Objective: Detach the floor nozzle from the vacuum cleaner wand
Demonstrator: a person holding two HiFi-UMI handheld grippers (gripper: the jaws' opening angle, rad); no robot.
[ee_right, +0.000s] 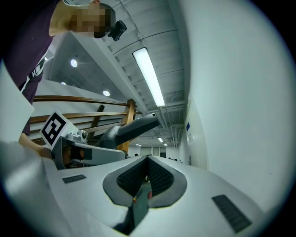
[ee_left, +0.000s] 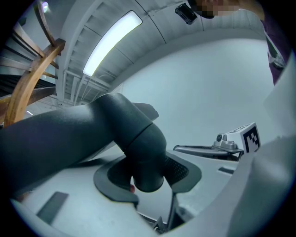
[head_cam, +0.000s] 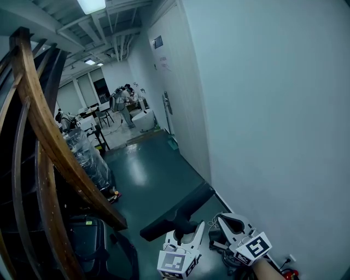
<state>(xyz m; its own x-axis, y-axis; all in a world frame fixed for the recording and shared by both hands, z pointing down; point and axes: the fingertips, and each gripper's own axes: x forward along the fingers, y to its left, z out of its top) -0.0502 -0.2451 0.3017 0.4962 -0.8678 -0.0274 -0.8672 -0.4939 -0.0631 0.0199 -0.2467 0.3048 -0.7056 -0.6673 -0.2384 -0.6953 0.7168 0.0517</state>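
L gripper (head_cam: 184, 231) clamped on the neck of the dark grey plastic vacuum floor nozzle (head_cam: 176, 208), bottom centre of head view. R gripper (ee_right: 147, 178) pinched closed w/ nothing in it, just beside.

I note a curved wooden railing (head_cam: 41, 126) on the left, with a plastic-wrapped bundle (head_cam: 90, 158) just behind it on the dark green floor (head_cam: 147, 175). White wall (head_cam: 273, 109) on the right. Ceiling light (head_cam: 92, 5) lit. People (head_cam: 124, 101) at the far end.
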